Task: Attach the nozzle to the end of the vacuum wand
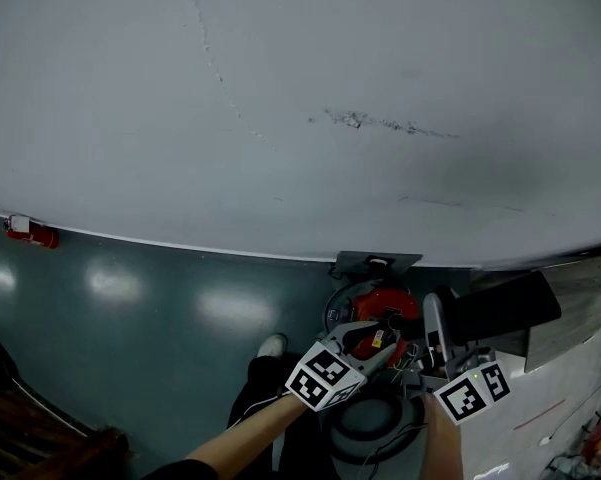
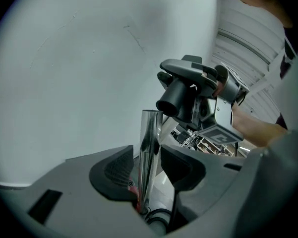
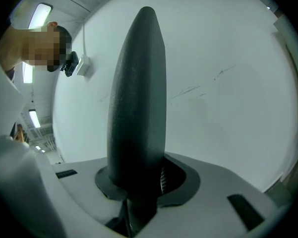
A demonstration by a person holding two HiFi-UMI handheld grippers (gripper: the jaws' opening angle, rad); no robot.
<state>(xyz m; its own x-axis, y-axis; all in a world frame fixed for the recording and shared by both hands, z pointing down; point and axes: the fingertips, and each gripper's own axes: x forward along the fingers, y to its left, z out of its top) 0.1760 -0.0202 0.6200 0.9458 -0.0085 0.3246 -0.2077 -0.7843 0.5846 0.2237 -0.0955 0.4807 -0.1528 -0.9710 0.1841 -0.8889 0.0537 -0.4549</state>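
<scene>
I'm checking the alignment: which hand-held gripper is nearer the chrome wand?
Left. The wand stands between the open jaws of the left hand-held gripper; the right hand-held gripper, shut on the nozzle, sits beyond the wand's top end.

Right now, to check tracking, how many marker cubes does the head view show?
2: one cube at bottom centre, on the left gripper; another right of it, on the right gripper. None looks hidden.

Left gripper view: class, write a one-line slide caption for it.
Chrome vacuum wand between the left gripper's open jaws; the right gripper holds the black nozzle near its top.
</scene>
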